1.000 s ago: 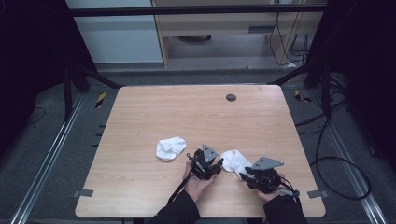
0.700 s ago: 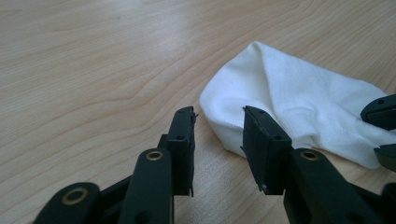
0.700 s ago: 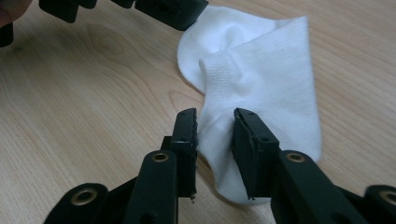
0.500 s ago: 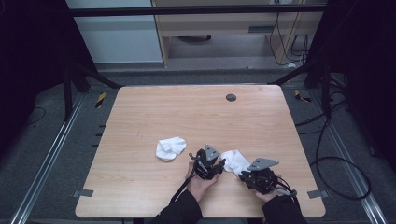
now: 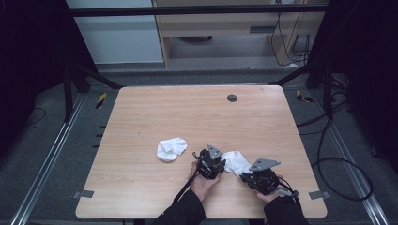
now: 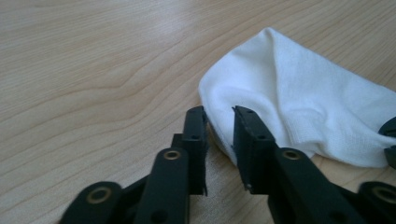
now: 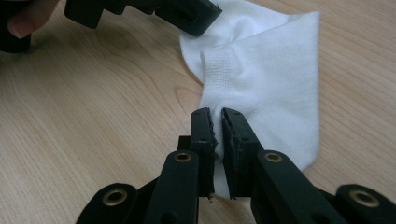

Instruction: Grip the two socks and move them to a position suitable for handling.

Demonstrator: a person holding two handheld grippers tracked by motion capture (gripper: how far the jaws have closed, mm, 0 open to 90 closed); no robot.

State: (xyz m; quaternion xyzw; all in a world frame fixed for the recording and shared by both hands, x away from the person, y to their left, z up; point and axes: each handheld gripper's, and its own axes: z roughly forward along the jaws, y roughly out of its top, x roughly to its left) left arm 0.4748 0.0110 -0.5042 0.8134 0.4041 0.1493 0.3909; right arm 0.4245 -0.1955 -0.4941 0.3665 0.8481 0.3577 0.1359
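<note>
I see one sock (image 5: 234,162) on the table (image 5: 187,112) near its front edge, between my left gripper (image 5: 212,165) and right gripper (image 5: 261,177); a second sock (image 5: 171,148) lies just left of them

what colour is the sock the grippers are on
White, plain; the sock shows best in the right gripper view.
</note>
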